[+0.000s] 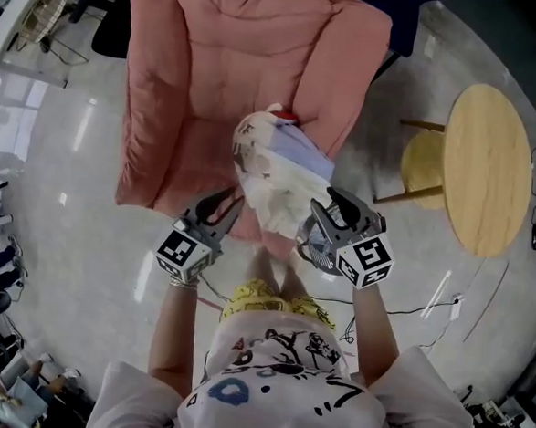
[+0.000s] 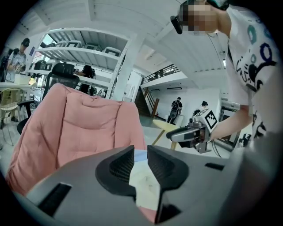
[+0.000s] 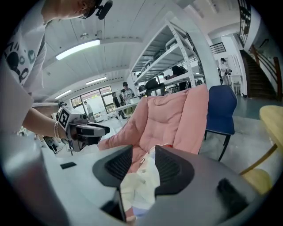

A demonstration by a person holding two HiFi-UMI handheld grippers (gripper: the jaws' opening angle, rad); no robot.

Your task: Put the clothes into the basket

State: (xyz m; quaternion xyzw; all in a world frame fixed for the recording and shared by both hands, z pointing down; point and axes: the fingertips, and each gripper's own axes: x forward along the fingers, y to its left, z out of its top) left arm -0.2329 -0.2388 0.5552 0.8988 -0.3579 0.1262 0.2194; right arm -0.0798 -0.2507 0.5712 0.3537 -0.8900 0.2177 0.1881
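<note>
Left tongs point(image 1: 223, 204) and right tongs point(image 1: 324, 201) stand spread at the clothes point(image 1: 280, 168) on the pink armchair point(image 1: 186, 75).

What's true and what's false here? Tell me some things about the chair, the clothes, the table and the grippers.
1. The clothes lie on the chair. True.
2. The chair is green. False: it is pink.
3. The table is square. False: it is round.
4. The left gripper and the right gripper both have their jaws apart. True.
</note>
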